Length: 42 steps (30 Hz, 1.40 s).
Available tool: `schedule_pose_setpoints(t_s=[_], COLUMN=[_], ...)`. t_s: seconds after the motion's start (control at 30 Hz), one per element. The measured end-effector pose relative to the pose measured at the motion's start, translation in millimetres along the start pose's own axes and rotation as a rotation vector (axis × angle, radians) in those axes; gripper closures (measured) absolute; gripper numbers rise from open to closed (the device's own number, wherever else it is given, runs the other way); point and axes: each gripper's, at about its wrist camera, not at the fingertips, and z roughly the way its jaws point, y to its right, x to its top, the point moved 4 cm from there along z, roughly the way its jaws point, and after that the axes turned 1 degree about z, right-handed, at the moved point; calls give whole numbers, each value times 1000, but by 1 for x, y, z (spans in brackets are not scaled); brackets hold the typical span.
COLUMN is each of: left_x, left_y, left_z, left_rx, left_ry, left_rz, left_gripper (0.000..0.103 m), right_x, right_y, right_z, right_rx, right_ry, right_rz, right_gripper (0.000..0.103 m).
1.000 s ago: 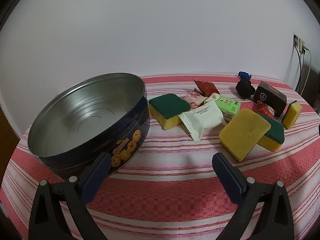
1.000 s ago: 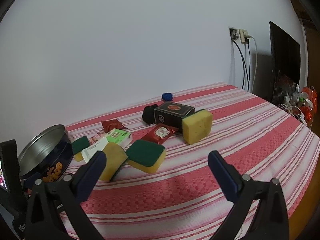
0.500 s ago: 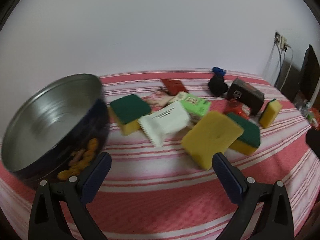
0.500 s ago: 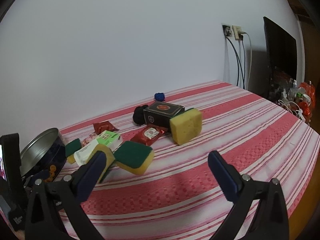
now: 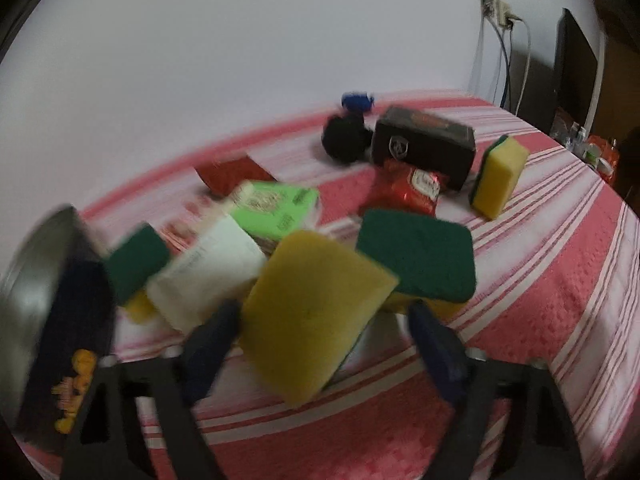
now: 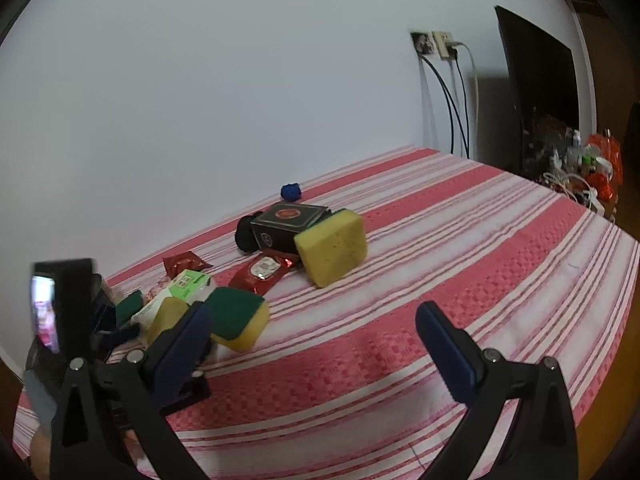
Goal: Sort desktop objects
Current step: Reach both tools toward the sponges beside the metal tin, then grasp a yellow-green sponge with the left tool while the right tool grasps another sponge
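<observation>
— What is the left gripper [image 5: 320,344] on?

— The tilted sponge [image 5: 312,320], yellow face up, a thin green edge showing beneath. It leans on the pile near the front of the striped cloth [image 5: 560,280]. The jaws are closing with the sponge between them; the picture is too blurred to tell whether the pads press on it yet.

— And the rest?

— Just behind it lies a second sponge [image 5: 416,256], green side up, yellow below. To its left are a white packet [image 5: 208,272], a green box [image 5: 276,208] and a third sponge [image 5: 136,260], green on top. The tin [image 5: 40,320] stands at the far left, dark wall with yellow biscuits printed on it, silver inside.

— Further back?

— A red sachet [image 5: 412,188], a black box [image 5: 424,148], a fourth sponge [image 5: 498,176] propped on edge beside that box, a black lump [image 5: 344,140] and a small blue thing [image 5: 356,102] near the wall.

— The right gripper [image 6: 312,320]?

— Wide apart, nothing between the jaws, hanging over bare cloth with the pile to its left.
</observation>
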Motion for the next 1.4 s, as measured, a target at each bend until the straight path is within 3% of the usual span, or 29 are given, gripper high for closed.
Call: schedule_pose_setpoints(t_s=[0.07, 0.2, 0.4, 0.5, 0.7, 0.97, 1.1, 1.4], left_x=[2, 4, 2, 2, 8, 7, 5, -12], left_y=[-5, -17, -35, -42, -29, -48, -55, -81], left_z=[4, 11, 11, 12, 14, 14, -12, -41], left_rx=[-9, -91, -215, -256, -187, -223, -184, -118], left_ry=[-10, -22, 0, 2, -1, 34, 116, 130], left_rz=[-30, -105, -215, -252, -182, -276, -253, -271], left_gripper=[22, 57, 72, 72, 72, 74, 74, 74], right_x=[0, 0, 2, 2, -1, 4, 2, -19], right_y=[2, 2, -7, -10, -15, -26, -53, -91], right_z=[0, 2, 17, 20, 21, 31, 55, 128], right_rx=[-2, 0, 41, 43, 47, 69, 168, 129], right_ry=[-1, -11, -86, -106, -113, -123, -212, -382], right_rz=[-2, -15, -66, -78, -82, -139, -254, -384], right_gripper=[0, 0, 0, 0, 0, 0, 0, 2])
